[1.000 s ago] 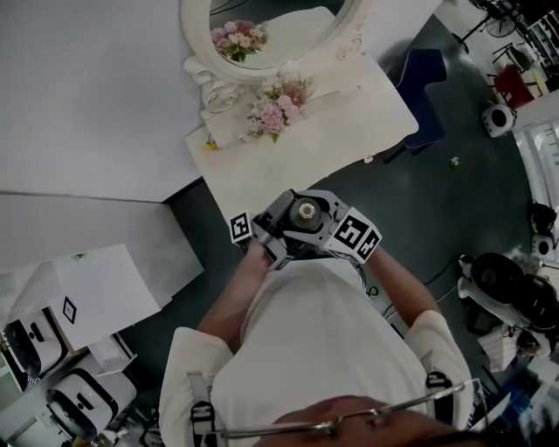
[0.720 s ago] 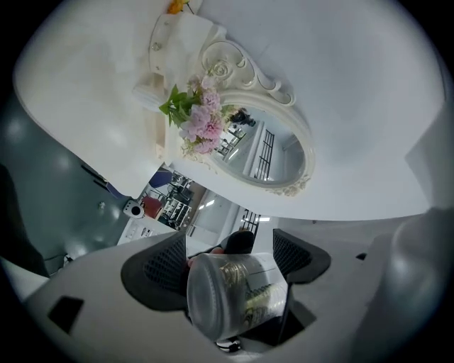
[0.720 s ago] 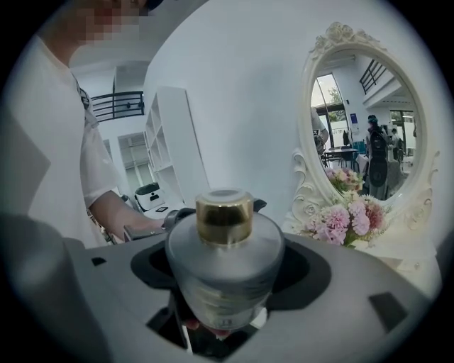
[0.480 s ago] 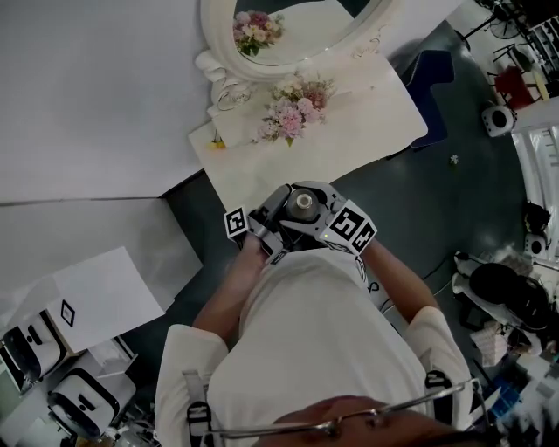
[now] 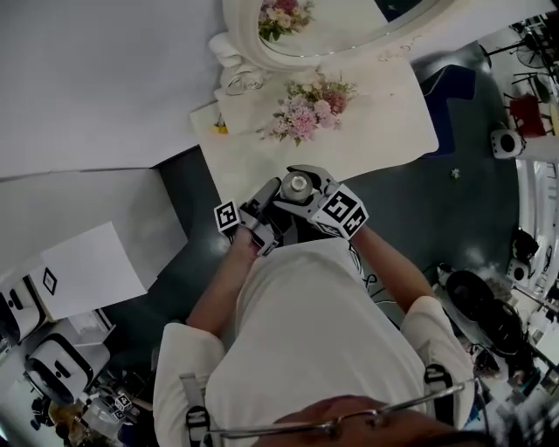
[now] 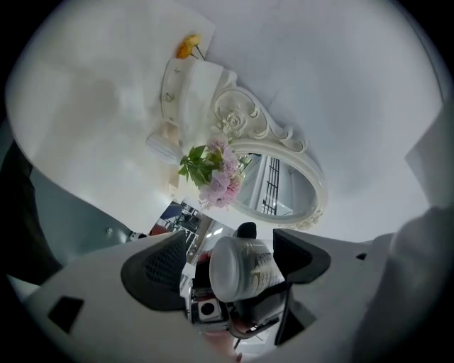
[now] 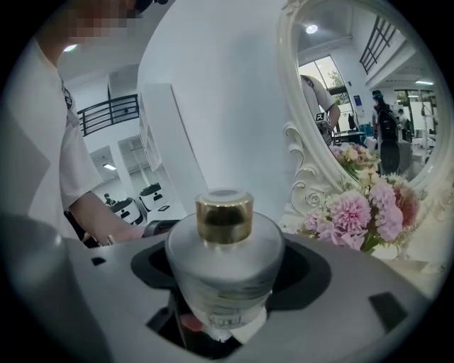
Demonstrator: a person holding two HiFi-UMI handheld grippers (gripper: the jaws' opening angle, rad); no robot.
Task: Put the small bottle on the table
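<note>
Gold-capped small bottle (image 7: 225, 248) is standing upright, my right gripper (image 7: 227, 283) clenching its jaws on the body; my left gripper (image 6: 230, 266) is hanging released beside it; the bench (image 5: 384, 131) is lying at twelve o'clock.

- An oval mirror (image 5: 349, 26) in an ornate white frame leans against the white wall and reflects pink blooms.
- A bouquet of pink flowers (image 5: 307, 109) lies just before the frame.
- A small yellow flower (image 5: 218, 128) lies near the bouquet.
- A white sheet (image 5: 87, 271) with a square marker sits well apart, beside the dark floor (image 5: 463, 209).
</note>
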